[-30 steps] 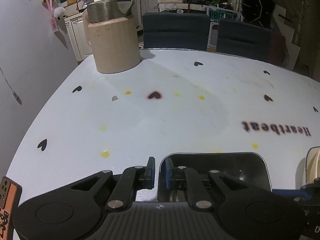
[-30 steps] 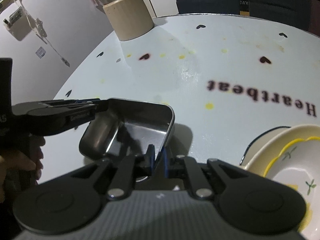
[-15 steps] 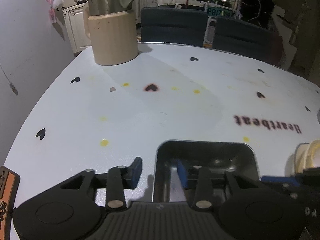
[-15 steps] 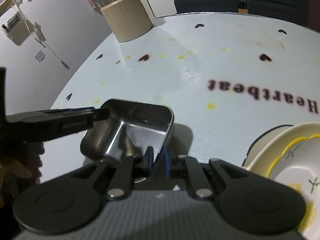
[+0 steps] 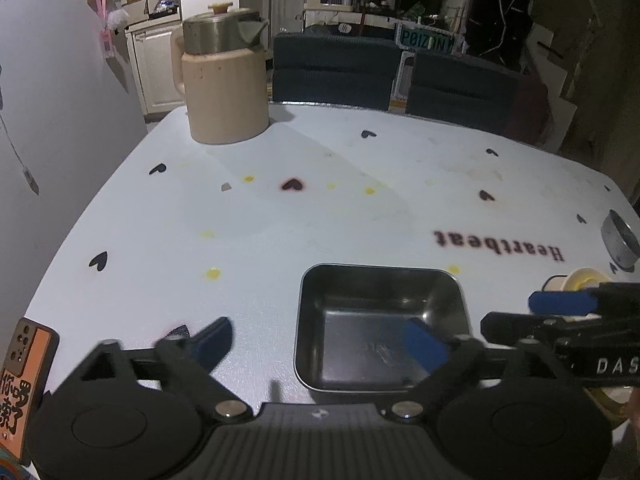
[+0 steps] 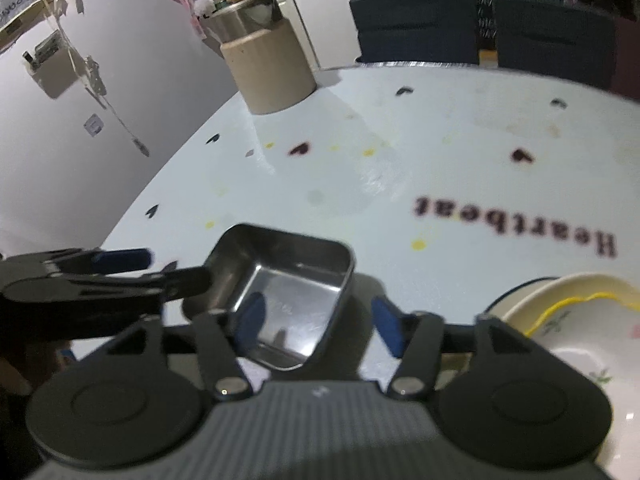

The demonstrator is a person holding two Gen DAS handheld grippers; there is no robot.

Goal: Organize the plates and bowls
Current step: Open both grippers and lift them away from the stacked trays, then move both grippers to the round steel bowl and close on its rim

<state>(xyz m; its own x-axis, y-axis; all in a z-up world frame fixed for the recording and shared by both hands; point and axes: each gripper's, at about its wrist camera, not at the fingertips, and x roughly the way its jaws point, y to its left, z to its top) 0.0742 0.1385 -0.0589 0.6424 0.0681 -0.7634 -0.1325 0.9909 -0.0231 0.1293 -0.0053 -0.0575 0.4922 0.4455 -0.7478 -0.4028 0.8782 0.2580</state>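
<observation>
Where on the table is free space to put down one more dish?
Free: the wide stretch between the kettle and the metal tray, and beyond the "Heartbeat" print. Crowded: the near right, with the stacked bowls beside the tray.

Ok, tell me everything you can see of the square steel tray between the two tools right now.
The steel tray is a small, shiny, rounded-corner square pan with a rolled rim, sloped walls and a flat, scuffed, empty bottom. It sits upright and flat on the white heart-print tablecloth. The left tool and the right tool have both just been opening; their blue pads straddle a wall each without pressing it. Only the cloth appears to touch it.
</observation>
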